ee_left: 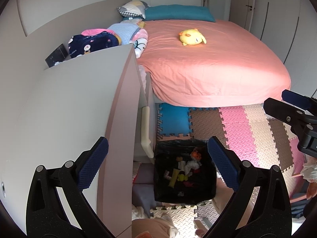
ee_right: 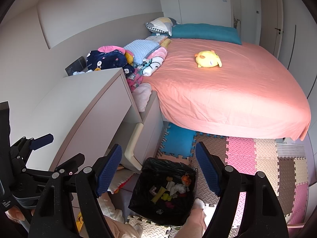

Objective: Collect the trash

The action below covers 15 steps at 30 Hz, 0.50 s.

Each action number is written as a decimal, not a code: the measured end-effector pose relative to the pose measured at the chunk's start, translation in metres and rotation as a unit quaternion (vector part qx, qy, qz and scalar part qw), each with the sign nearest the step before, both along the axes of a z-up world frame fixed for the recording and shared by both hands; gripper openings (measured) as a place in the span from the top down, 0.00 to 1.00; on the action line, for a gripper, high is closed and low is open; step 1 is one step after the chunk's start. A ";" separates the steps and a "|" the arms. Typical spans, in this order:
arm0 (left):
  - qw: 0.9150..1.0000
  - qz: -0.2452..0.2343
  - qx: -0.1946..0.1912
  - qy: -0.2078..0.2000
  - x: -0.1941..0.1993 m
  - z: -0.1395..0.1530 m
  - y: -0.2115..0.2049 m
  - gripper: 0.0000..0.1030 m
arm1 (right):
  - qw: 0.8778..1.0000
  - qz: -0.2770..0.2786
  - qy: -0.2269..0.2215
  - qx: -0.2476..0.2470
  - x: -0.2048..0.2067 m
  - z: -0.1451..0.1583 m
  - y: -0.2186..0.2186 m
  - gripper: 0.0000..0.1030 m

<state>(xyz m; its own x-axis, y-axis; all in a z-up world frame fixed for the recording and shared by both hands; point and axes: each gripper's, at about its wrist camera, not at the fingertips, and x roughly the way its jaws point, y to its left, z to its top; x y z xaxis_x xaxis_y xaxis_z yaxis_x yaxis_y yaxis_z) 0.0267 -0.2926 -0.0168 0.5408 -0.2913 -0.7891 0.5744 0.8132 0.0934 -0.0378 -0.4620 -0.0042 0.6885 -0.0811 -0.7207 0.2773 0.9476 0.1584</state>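
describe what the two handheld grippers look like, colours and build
Both match. The left gripper and right gripper have matte black, speckled plastic arms with slotted cut-outs and round silver pivot pins. Each finger ends in a long, flat, dark blue pad with a fine dotted grip texture. Seen from the side, the left gripper's body is blocky black with small screws and some tiny white lettering, too small to read.

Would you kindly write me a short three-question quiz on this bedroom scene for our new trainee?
1. True or false: the black-lined trash bin is empty.
2. What lies on the pink bedsheet? A) a yellow plush toy B) a book C) a shoe
3. Fill in: both the left gripper and the right gripper stand ____ with nothing between the pads.

Key: 1. False, it holds scraps. 2. A, the yellow plush toy. 3. open.
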 end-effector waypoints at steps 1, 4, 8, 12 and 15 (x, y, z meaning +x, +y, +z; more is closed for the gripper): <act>1.000 0.000 0.001 -0.002 0.000 0.000 -0.001 0.06 | 1.000 0.000 0.000 0.000 0.000 0.000 0.000 0.25; 1.000 0.005 0.008 -0.011 -0.001 0.000 -0.002 0.06 | 1.000 0.000 0.001 -0.001 -0.001 -0.002 0.000 0.25; 1.000 0.005 0.005 -0.013 -0.001 0.000 -0.001 0.06 | 1.000 0.000 0.001 -0.002 -0.001 -0.003 0.000 0.25; 1.000 0.005 0.000 -0.015 0.000 0.001 0.001 0.06 | 1.000 -0.001 0.001 -0.002 -0.002 -0.004 0.000 0.25; 1.000 0.000 -0.008 -0.009 0.000 0.001 0.001 0.06 | 1.000 0.000 0.001 -0.001 -0.001 -0.003 0.000 0.25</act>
